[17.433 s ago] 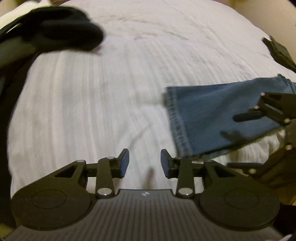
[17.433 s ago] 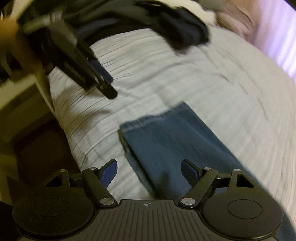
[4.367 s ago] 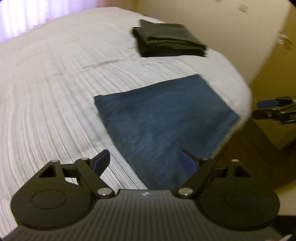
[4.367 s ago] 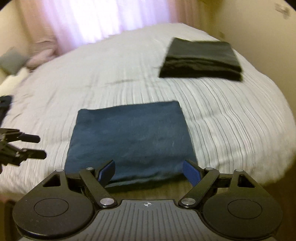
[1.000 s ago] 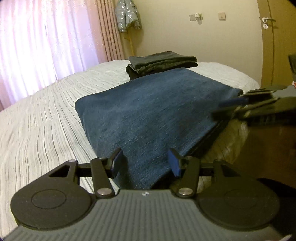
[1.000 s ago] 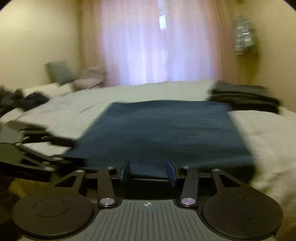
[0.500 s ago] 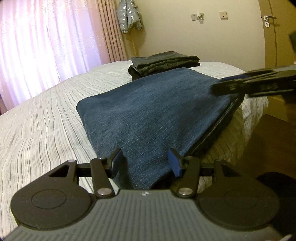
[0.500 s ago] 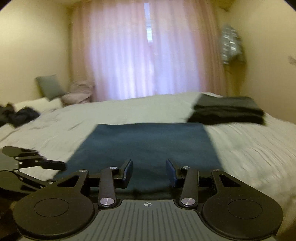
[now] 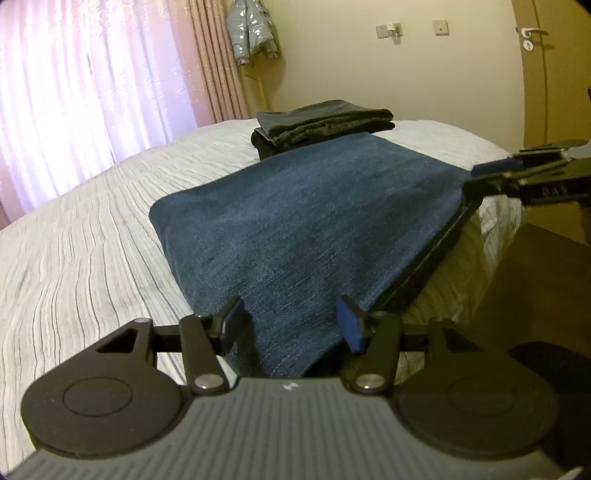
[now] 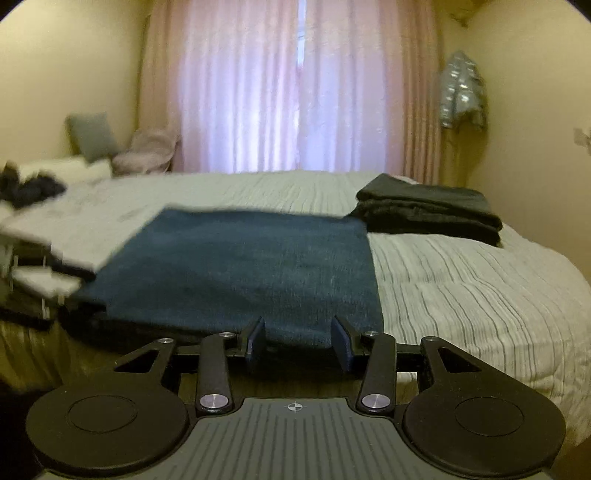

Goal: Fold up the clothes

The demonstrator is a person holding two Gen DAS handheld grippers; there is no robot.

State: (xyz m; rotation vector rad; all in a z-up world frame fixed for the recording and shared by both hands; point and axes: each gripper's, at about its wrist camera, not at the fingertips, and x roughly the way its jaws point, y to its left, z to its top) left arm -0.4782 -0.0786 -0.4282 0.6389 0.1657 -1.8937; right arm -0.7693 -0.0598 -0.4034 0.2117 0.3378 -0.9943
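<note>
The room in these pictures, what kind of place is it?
Most likely a home bedroom: a wide bed with striped bedding, pink curtains over a window, a jacket hanging by the wall, and folded jeans on the bed.

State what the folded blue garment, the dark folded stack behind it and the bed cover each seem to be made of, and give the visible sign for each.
Folded blue garment: probably denim, matte; a fine streaked weave shows.
Dark folded stack: possibly dark denim or heavy cotton, judging by its thick layers and stitched seam; the look leaves it open.
Bed cover: pale crinkled fabric with thin dark ridged lines; fibre unclear.
</note>
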